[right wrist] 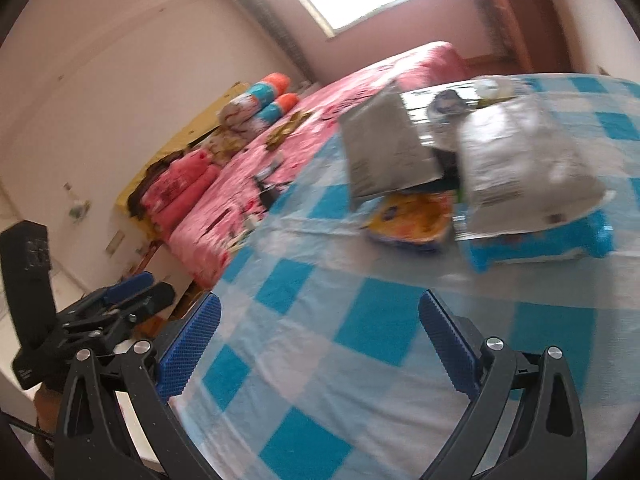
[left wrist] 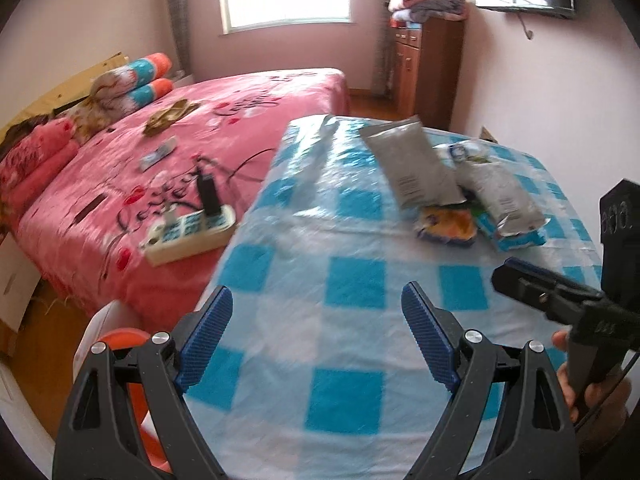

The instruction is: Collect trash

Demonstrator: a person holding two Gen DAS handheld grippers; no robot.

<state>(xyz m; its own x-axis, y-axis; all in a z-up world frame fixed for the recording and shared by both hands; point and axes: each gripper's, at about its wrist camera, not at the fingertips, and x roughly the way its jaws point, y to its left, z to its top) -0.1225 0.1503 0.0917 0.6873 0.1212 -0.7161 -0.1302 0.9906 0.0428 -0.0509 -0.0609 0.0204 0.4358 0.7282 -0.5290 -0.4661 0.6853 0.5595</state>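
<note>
1. trash pile (left wrist: pixel 460 192) sits on the far part of the desk (left wrist: pixel 320 280), which has a blue-and-white checked cover under clear plastic.
2. pile holds a grey foil pouch (left wrist: pixel 412 160) propped up at a tilt, a second silver pouch (left wrist: pixel 500 196) just right of it, a yellow-blue wrapper (left wrist: pixel 444 226) flat underneath, and a blue pack (left wrist: pixel 516 240) under the second pouch. pieces touch and overlap.
3. right wrist view shows the same pile (right wrist: pixel 460 184), blurred: grey foil pouch (right wrist: pixel 384 152), silver pouch (right wrist: pixel 524 172), yellow-blue wrapper (right wrist: pixel 412 220), blue pack (right wrist: pixel 536 244).
4. your left gripper (left wrist: pixel 316 336) hangs over the near desk edge, jaws wide, nothing between them, well short of the pile.
5. your right gripper (right wrist: pixel 320 344) is also over the checked cover (right wrist: pixel 320 320), jaws wide and empty, pile ahead and a bit to the right.
6. in the left view, the right gripper (left wrist: pixel 516 276) shows at the right edge with your hand (left wrist: pixel 592 392) on its handle.
7. in the right view, the left gripper (right wrist: pixel 136 292) shows at lower left, off the desk side.
8. pink bed (left wrist: pixel 160 168) lies left of the desk, with a power strip (left wrist: pixel 188 232) and bolsters (left wrist: pixel 148 76) on it.
</note>
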